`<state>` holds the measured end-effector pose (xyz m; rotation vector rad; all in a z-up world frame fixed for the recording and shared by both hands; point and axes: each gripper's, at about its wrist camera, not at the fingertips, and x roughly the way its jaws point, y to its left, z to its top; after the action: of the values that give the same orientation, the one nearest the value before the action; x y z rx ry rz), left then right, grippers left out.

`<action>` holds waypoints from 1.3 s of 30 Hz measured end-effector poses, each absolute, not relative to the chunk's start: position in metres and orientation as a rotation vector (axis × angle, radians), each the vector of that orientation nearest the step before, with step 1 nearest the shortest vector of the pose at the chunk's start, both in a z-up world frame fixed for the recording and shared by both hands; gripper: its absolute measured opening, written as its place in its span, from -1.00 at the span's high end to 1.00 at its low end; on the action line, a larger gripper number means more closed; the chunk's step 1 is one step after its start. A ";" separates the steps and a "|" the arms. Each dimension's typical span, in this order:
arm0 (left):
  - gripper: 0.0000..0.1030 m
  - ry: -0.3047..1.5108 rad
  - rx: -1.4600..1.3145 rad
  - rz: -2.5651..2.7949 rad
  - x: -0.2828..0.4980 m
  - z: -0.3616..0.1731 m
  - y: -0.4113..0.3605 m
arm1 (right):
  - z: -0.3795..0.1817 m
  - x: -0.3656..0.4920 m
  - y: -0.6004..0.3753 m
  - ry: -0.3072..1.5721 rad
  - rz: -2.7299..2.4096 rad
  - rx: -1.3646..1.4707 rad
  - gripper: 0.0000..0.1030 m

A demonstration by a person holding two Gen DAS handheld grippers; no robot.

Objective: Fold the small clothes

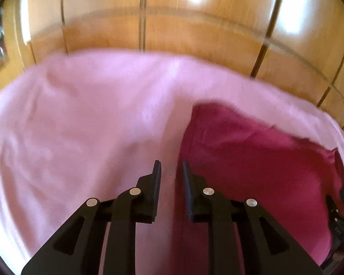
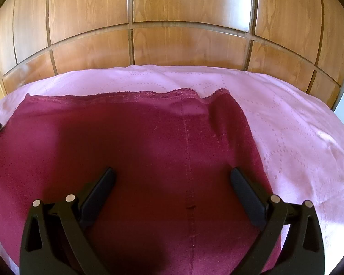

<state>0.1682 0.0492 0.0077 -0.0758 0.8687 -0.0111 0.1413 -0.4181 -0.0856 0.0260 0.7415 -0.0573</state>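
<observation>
The dark red garment lay spread flat on the pink bedcover, its lace-trimmed edge turned toward the wooden wardrobe doors beyond the bed, a layout that suited a fold since the cloth was smoothed out with its seam running straight back toward the camera. The right gripper hung over the near middle of the garment with its 2 fingers spread wide and nothing between them; it looked poised rather than engaged, and whether its tips touched the fabric could not be told. The left gripper sat at the garment's left border, where red cloth met pink, with its jaws drawn close but a narrow gap visible between the pads; no fabric showed pinched in that gap, so it appeared to be holding nothing, probably lining up on that edge for a pinch. The left view was blurred, so finer detail there stayed unclear. At the far right of that view a part of the right gripper showed above the red cloth. Around the garment the bedcover offered open room: a broad pink stretch to the left, a band beyond the lace edge, and a wide strip on the right, so a side could likely be carried across without reaching the mattress edge.
</observation>
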 end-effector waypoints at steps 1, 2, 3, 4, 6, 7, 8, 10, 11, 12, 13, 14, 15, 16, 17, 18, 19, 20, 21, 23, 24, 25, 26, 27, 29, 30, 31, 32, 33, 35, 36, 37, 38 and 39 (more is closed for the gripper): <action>0.66 0.823 -0.048 -0.039 0.158 0.016 0.041 | -0.086 0.142 -0.418 0.742 -0.057 0.026 -0.95; 0.66 0.794 -0.006 -0.077 0.148 0.022 0.029 | -0.086 0.142 -0.418 0.741 -0.057 0.026 -0.95; 0.66 0.784 0.038 -0.112 0.142 0.022 0.017 | -0.086 0.142 -0.418 0.741 -0.057 0.025 -0.95; 0.66 0.783 0.089 -0.140 0.137 0.019 0.005 | -0.086 0.141 -0.418 0.741 -0.057 0.025 -0.95; 0.66 0.816 0.202 -0.162 0.137 -0.002 -0.016 | -0.086 0.142 -0.418 0.741 -0.056 0.024 -0.95; 0.65 0.864 0.233 -0.156 0.144 -0.020 -0.021 | -0.086 0.142 -0.418 0.740 -0.056 0.024 -0.95; 0.63 0.886 0.237 -0.157 0.148 -0.037 -0.018 | -0.086 0.142 -0.418 0.740 -0.055 0.024 -0.95; 0.63 0.819 0.200 -0.142 0.140 -0.042 -0.013 | -0.086 0.142 -0.417 0.739 -0.057 0.021 -0.95; 0.63 0.827 0.196 -0.128 0.139 -0.040 -0.014 | -0.086 0.141 -0.417 0.738 -0.058 0.022 -0.95; 0.63 0.838 0.186 -0.114 0.140 -0.040 -0.014 | -0.086 0.142 -0.418 0.738 -0.057 0.024 -0.95; 0.63 0.837 0.194 -0.113 0.141 -0.041 -0.017 | -0.086 0.142 -0.418 0.738 -0.056 0.025 -0.95; 0.63 0.835 0.201 -0.116 0.142 -0.041 -0.019 | -0.086 0.142 -0.418 0.738 -0.057 0.024 -0.95; 0.63 0.840 0.186 -0.121 0.142 -0.041 -0.017 | -0.086 0.142 -0.418 0.737 -0.057 0.024 -0.95; 0.63 0.848 0.163 -0.128 0.145 -0.040 -0.013 | -0.086 0.142 -0.418 0.738 -0.057 0.024 -0.95; 0.63 0.854 0.145 -0.133 0.144 -0.039 -0.009 | -0.087 0.142 -0.418 0.739 -0.058 0.024 -0.95; 0.63 0.861 0.129 -0.140 0.145 -0.038 -0.007 | -0.086 0.142 -0.418 0.742 -0.059 0.023 -0.95; 0.63 0.864 0.125 -0.143 0.146 -0.038 -0.006 | -0.086 0.143 -0.418 0.748 -0.059 0.023 -0.95; 0.63 0.868 0.122 -0.147 0.148 -0.039 -0.008 | -0.085 0.144 -0.419 0.756 -0.057 0.024 -0.95; 0.63 0.875 0.112 -0.154 0.149 -0.038 -0.007 | -0.083 0.145 -0.420 0.774 -0.053 0.028 -0.95; 0.63 0.889 0.087 -0.173 0.149 -0.036 -0.005 | -0.076 0.142 -0.422 0.813 -0.038 0.034 -0.95; 0.63 0.896 0.072 -0.187 0.150 -0.036 -0.001 | -0.070 0.136 -0.425 0.821 -0.021 0.037 -0.95; 0.63 0.899 0.062 -0.196 0.150 -0.036 0.000 | -0.064 0.130 -0.429 0.814 -0.019 0.038 -0.95; 0.63 0.902 0.053 -0.205 0.150 -0.036 0.002 | -0.060 0.124 -0.434 0.805 -0.026 0.038 -0.95; 0.63 0.901 0.051 -0.210 0.150 -0.036 0.002 | -0.054 0.115 -0.443 0.794 -0.040 0.047 -0.95; 0.63 0.896 0.052 -0.210 0.149 -0.037 0.002 | -0.048 0.103 -0.463 0.791 -0.059 0.100 -0.94; 0.63 0.892 0.053 -0.207 0.148 -0.038 0.001 | -0.049 0.097 -0.475 0.799 -0.062 0.147 -0.94; 0.63 0.889 0.054 -0.204 0.148 -0.038 0.001 | -0.052 0.094 -0.485 0.813 -0.064 0.195 -0.93; 0.63 0.886 0.054 -0.203 0.148 -0.039 0.000 | -0.056 0.090 -0.496 0.831 -0.066 0.244 -0.92; 0.63 0.884 0.057 -0.203 0.148 -0.039 0.000 | -0.062 0.088 -0.505 0.850 -0.067 0.295 -0.90; 0.63 0.880 0.062 -0.205 0.148 -0.039 0.000 | -0.074 0.085 -0.517 0.885 -0.043 0.400 -0.72; 0.63 0.881 0.063 -0.205 0.148 -0.039 0.000 | -0.080 0.084 -0.519 0.897 -0.014 0.459 -0.66; 0.63 0.881 0.062 -0.205 0.148 -0.039 0.000 | -0.082 0.084 -0.520 0.899 -0.001 0.482 -0.61; 0.63 0.884 0.061 -0.203 0.148 -0.039 0.000 | -0.083 0.083 -0.518 0.894 0.012 0.500 -0.56; 0.63 0.886 0.059 -0.200 0.148 -0.038 0.001 | -0.083 0.084 -0.515 0.890 0.027 0.506 -0.53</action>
<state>0.1477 0.0007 -0.0384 0.0595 0.8856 -0.2004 0.0840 -0.5151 -0.0828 0.5058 0.8899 0.0273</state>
